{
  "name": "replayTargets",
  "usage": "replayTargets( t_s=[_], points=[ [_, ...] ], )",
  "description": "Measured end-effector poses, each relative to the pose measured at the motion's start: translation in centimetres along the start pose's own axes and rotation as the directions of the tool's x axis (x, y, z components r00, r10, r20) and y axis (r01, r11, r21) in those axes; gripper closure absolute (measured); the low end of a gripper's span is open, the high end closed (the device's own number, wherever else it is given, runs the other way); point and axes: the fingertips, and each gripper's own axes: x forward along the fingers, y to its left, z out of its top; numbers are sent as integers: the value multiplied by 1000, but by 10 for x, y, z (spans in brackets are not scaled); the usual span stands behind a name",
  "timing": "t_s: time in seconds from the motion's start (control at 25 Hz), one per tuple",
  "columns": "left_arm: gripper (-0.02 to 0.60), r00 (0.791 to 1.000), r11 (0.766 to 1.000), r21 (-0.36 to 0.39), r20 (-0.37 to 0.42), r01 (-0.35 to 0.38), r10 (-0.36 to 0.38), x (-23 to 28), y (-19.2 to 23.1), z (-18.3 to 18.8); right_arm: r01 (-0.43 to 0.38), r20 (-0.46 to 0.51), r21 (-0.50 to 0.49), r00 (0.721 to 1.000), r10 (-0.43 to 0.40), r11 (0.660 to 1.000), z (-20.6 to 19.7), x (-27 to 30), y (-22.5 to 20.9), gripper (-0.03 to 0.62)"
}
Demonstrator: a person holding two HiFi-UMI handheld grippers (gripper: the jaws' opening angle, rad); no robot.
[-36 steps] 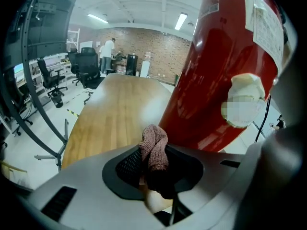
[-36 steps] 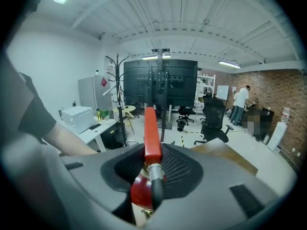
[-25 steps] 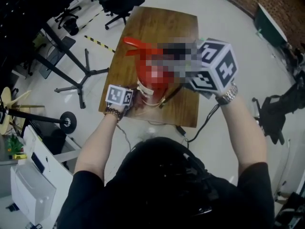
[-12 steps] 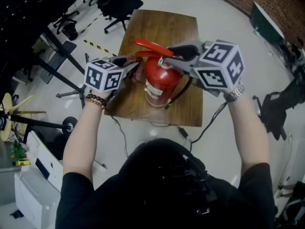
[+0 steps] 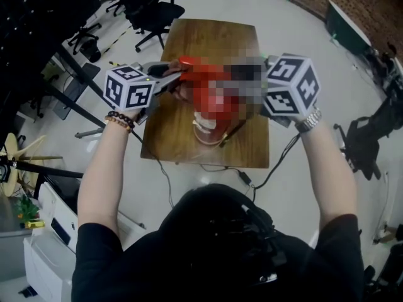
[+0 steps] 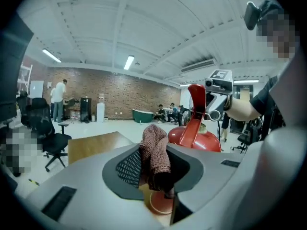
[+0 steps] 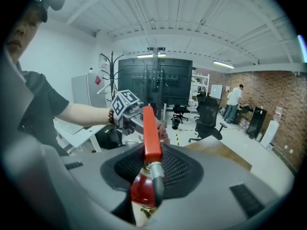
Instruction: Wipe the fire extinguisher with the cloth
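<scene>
Holding the cloth pinched between its jaws, the left tool hangs at the upper left of the extinguisher, level with the red lever. The extinguisher stands upright on the table, long axis vertical. From the left tool it lies ahead and to the right, just beside the cloth; whether they touch I cannot tell. The right tool is clamped on the lever from the opposite side. The wipe probably runs down the body.
</scene>
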Motion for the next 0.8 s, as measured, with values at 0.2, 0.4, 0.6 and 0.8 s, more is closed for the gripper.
replayTargets(
  t_s=[0.2, 0.4, 0.6, 0.8],
  points=[
    [488, 987, 983, -107, 77, 149, -141, 13, -10, -3, 1, -1, 7, 1000, -1, 1000, 0, -1, 0, 467],
    [488, 975, 974, -83, 84, 213, -206, 25, -17, -7, -3, -3, 14, 1000, 3, 1000, -1, -1, 0, 467],
    [488, 977, 976, -33, 28, 214, -213, 36, -18, -13, -4, 2, 15, 1000, 3, 1000, 0, 0, 0, 467],
    [492, 978, 979, -42, -50, 198, -200, 48, -15, -41, -7, 7, 13, 1000, 7, 1000, 0, 0, 1, 467]
  ],
)
